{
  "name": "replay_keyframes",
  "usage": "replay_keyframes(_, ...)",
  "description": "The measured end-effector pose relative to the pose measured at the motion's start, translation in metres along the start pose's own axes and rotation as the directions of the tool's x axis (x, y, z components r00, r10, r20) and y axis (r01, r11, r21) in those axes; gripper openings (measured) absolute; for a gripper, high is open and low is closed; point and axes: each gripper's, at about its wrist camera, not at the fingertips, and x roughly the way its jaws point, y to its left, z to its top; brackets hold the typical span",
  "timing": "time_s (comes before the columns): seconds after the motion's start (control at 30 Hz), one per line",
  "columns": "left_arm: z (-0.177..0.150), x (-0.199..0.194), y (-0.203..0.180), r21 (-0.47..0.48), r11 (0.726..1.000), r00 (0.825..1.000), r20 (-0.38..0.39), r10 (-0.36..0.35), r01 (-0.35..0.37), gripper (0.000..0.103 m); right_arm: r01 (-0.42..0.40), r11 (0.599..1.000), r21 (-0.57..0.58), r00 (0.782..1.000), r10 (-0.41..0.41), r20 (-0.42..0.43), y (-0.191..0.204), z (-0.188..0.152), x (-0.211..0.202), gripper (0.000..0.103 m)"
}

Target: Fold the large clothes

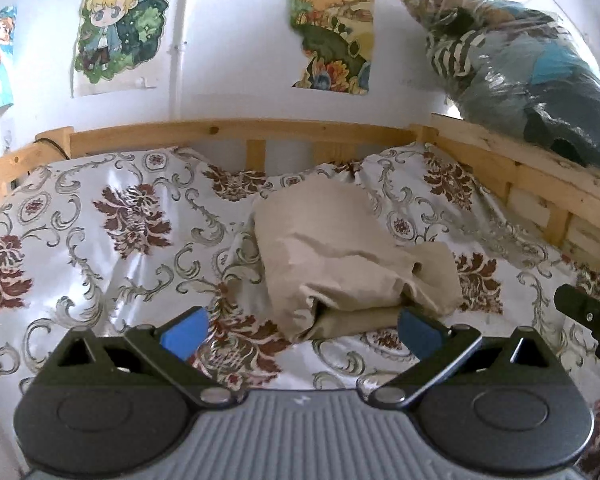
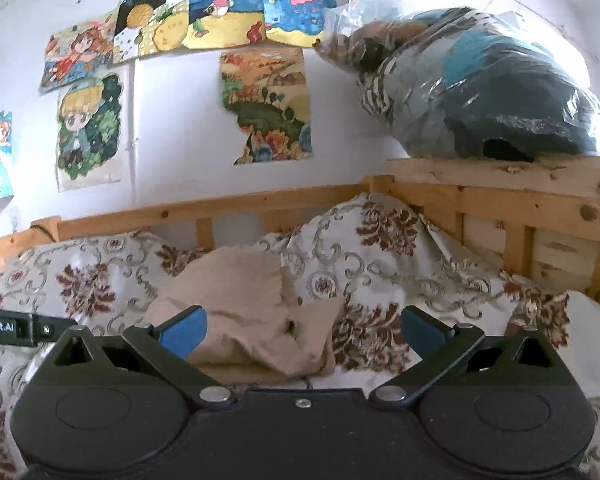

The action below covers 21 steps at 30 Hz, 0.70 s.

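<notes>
A beige garment (image 1: 340,256) lies folded into a rumpled, roughly rectangular bundle on the floral bedspread (image 1: 100,208). Its layers are stacked unevenly, with a thicker folded edge along the near side and creases across the top.

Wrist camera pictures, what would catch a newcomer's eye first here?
Probably the beige garment, lying bunched in a rough fold on the floral bedspread in the middle of the bed. Next, the colourful cartoon posters on the white wall behind, and the clear plastic bag of clothes on the wooden ledge at right.
</notes>
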Motion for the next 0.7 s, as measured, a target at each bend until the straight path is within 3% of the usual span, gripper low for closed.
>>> replay_keyframes(0.7,-0.015,-0.004,0.01,-0.014,1.0,1.0,-0.015,0.017,-0.017,0.102,-0.01,1.0,-0.01,0.998,0.01,-0.058,0.008,-0.013,0.004,0.102)
